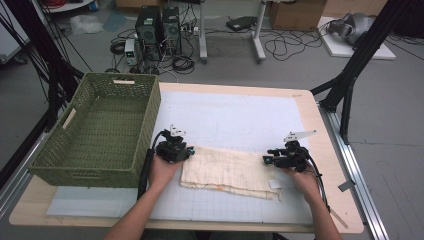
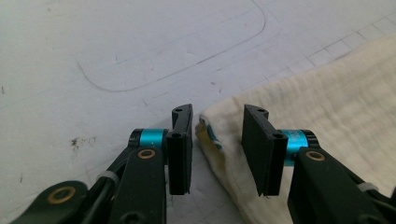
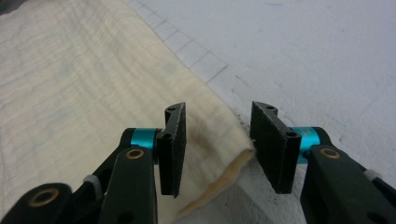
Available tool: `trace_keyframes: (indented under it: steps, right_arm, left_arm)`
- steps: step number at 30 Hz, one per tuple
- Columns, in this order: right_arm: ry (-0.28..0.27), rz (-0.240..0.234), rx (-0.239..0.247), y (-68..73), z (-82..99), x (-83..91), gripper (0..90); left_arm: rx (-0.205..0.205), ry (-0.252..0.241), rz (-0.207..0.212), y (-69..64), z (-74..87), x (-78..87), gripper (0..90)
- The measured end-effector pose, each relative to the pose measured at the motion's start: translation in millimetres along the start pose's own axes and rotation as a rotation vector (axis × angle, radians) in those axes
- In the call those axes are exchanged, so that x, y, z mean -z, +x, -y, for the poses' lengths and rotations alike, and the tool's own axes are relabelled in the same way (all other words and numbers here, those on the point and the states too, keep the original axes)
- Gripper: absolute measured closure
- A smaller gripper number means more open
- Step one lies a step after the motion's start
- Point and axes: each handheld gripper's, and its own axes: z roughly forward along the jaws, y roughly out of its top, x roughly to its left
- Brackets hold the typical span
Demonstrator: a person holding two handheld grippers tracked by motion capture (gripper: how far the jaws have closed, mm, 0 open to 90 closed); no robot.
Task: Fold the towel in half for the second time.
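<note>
A cream folded cloth point(image 1: 225, 172) lies flat on the white grid mat point(image 1: 235, 115) near the table's front. My left gripper point(image 1: 190, 150) sits at the cloth's far left corner. In the left gripper view the jaws of my left gripper point(image 2: 217, 140) stand apart, and the cloth point(image 2: 336, 93) corner lies loosely between them, unpinched. My right gripper point(image 1: 266, 160) is at the cloth's far right corner. In the right gripper view my right gripper point(image 3: 217, 140) is open around the cloth point(image 3: 70, 70) edge, which just brushes the right pad.
A green woven basket point(image 1: 80, 175) stands on the table's left side, close to my left hand. A small white tag point(image 1: 274, 184) lies by the cloth's front right corner. Computer towers point(image 1: 157, 25) and cables sit on the floor beyond the table.
</note>
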Motion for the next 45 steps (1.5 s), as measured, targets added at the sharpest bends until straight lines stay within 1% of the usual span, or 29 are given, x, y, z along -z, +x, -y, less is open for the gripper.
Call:
trace_keyframes:
  steps: [4,6,9,10,12,14,16,17,19,20,21,22,23,24,25,26,27,28,31,34,36,38,39,40,41,42,43,44,45]
  right_arm:
    - [0.01,0.009,0.013,2.5,-0.3,-0.4,59.8]
    - [0.014,0.019,0.019,3.5,-0.5,-0.4,61.8]
    - [0.017,0.013,0.036,4.6,0.3,-0.2,72.3]
    - [0.02,0.004,0.034,5.2,0.7,0.0,77.1]
    - [0.03,-0.027,0.045,5.8,0.5,-0.3,83.6]
    - [0.036,-0.03,0.051,6.3,-0.7,0.1,84.9]
    - [0.028,-0.011,0.066,6.3,-3.3,2.1,85.4]
    - [0.019,-0.012,0.062,5.4,-5.7,3.8,85.5]
    - [-0.004,0.003,0.053,3.1,-11.9,9.4,85.6]
    - [-0.026,0.007,0.048,1.5,-15.9,13.0,85.6]
    - [-0.051,0.01,0.046,0.2,-20.1,17.1,85.6]
    - [-0.074,0.015,0.041,0.5,-24.0,21.6,85.5]
    - [-0.106,0.019,0.047,0.7,-26.7,25.2,85.5]
    - [-0.124,0.014,0.043,1.2,-27.8,27.3,85.4]
    - [-0.123,0.008,0.038,2.5,-27.4,27.3,85.4]
    - [-0.105,0.005,0.044,3.3,-26.0,25.1,85.4]
    - [-0.087,0.007,0.046,4.9,-23.3,22.7,85.4]
    - [-0.082,0.006,0.051,6.1,-20.3,21.2,85.4]
    - [-0.095,-0.007,0.048,9.5,-12.2,21.2,85.3]
    - [-0.104,-0.016,0.051,11.6,-7.5,24.1,85.0]
    - [-0.104,-0.02,0.055,13.7,-6.1,26.7,84.8]
    - [-0.116,-0.025,0.064,16.1,-6.4,30.1,84.6]
    - [-0.122,-0.027,0.069,17.8,-6.7,31.8,84.2]
    - [-0.123,-0.028,0.079,19.4,-6.7,33.3,83.8]
    - [-0.123,-0.033,0.078,20.9,-6.4,34.3,83.3]
    - [-0.117,-0.041,0.085,22.1,-5.8,34.8,82.8]
    - [-0.112,-0.042,0.085,24.1,-4.8,35.1,82.6]
    - [-0.11,-0.039,0.094,25.1,-3.3,35.3,82.3]
    - [-0.105,-0.041,0.091,26.2,-1.7,35.6,82.0]
  left_arm:
    - [0.005,-0.001,-0.005,-0.1,0.0,-0.4,64.6]
    - [0.002,-0.001,-0.006,0.0,0.0,0.0,68.3]
    - [-0.004,0.001,0.025,0.0,0.4,0.6,81.0]
    - [-0.016,0.002,0.028,-1.3,0.2,0.9,83.6]
    - [-0.028,0.003,0.027,-1.7,0.2,2.0,85.1]
    - [-0.01,-0.015,0.02,-0.5,-0.5,3.9,85.4]
    - [0.014,-0.076,0.013,-0.9,-3.3,8.0,85.6]
    - [0.026,-0.109,0.007,-1.9,-5.1,10.6,85.6]
    - [0.022,-0.132,-0.005,-2.4,-11.9,14.5,85.6]
    - [0.02,-0.152,-0.013,-1.9,-15.2,17.4,85.6]
    - [0.024,-0.186,-0.023,-1.0,-17.5,20.7,85.6]
    - [0.039,-0.215,-0.028,0.4,-18.2,23.8,85.6]
    - [0.051,-0.224,-0.028,1.8,-18.0,25.1,85.5]
    - [0.051,-0.214,-0.03,2.1,-17.1,24.9,85.6]
    - [0.04,-0.204,-0.031,1.6,-15.6,24.4,85.5]
    - [0.031,-0.205,-0.032,0.6,-13.2,24.5,85.5]
    - [0.037,-0.208,-0.028,-0.2,-11.1,24.4,85.5]
    - [0.031,-0.202,-0.024,-0.5,-9.4,24.6,85.5]
    - [0.014,-0.205,-0.025,-2.7,-4.6,25.7,85.4]
    - [-0.013,-0.199,-0.021,-6.7,-1.1,29.7,85.3]
    - [-0.047,-0.215,-0.031,-11.2,1.1,33.6,85.1]
    - [-0.053,-0.218,-0.027,-13.7,3.0,37.6,85.0]
    - [-0.064,-0.22,-0.029,-14.6,4.8,39.8,84.8]
    - [-0.066,-0.223,-0.027,-15.3,7.2,41.6,84.7]
    - [-0.065,-0.218,-0.024,-15.8,9.5,43.2,84.6]
    - [-0.071,-0.215,-0.02,-16.3,11.8,44.6,84.5]
    - [-0.069,-0.219,-0.017,-17.3,14.4,46.1,84.5]
    - [-0.07,-0.221,-0.013,-18.1,16.7,47.8,84.3]
    - [-0.07,-0.224,-0.009,-19.6,19.0,48.8,84.2]
